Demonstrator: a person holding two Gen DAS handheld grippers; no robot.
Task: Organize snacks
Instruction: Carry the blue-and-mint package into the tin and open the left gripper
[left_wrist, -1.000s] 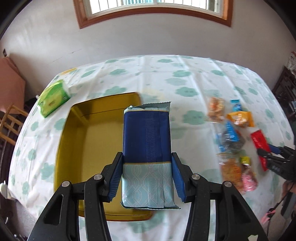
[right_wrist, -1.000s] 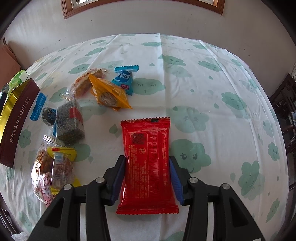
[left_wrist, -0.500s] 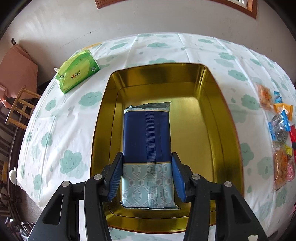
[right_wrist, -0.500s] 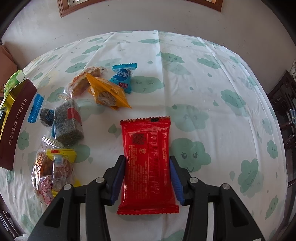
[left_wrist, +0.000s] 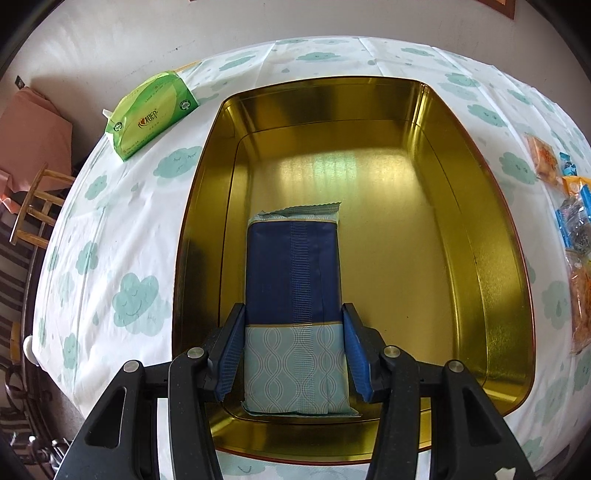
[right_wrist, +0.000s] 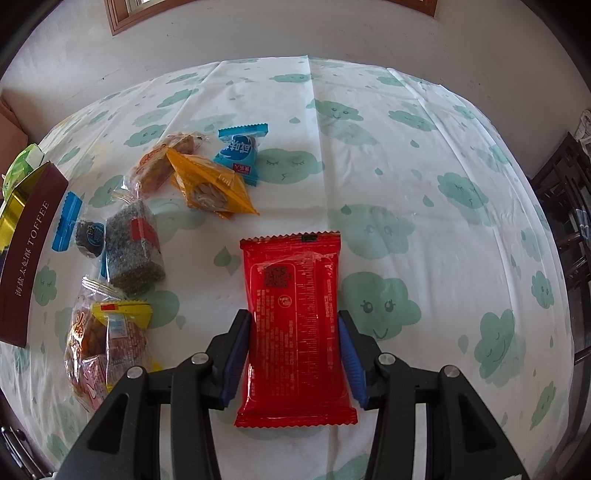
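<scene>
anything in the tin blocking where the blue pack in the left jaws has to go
Nothing visible does. The left gripper holds the blue pack over the gold tin, whose floor shows bare all around it; no other snack lies inside.

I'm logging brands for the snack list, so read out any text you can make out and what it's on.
"TOFFEE": maroon tin side, after Chinese characters I cannot read reliably.
Green tissue pack: logo too blurred.
Red snack packet: fine print and code too small.
Blue candy wrapper: white characters unclear.
</scene>
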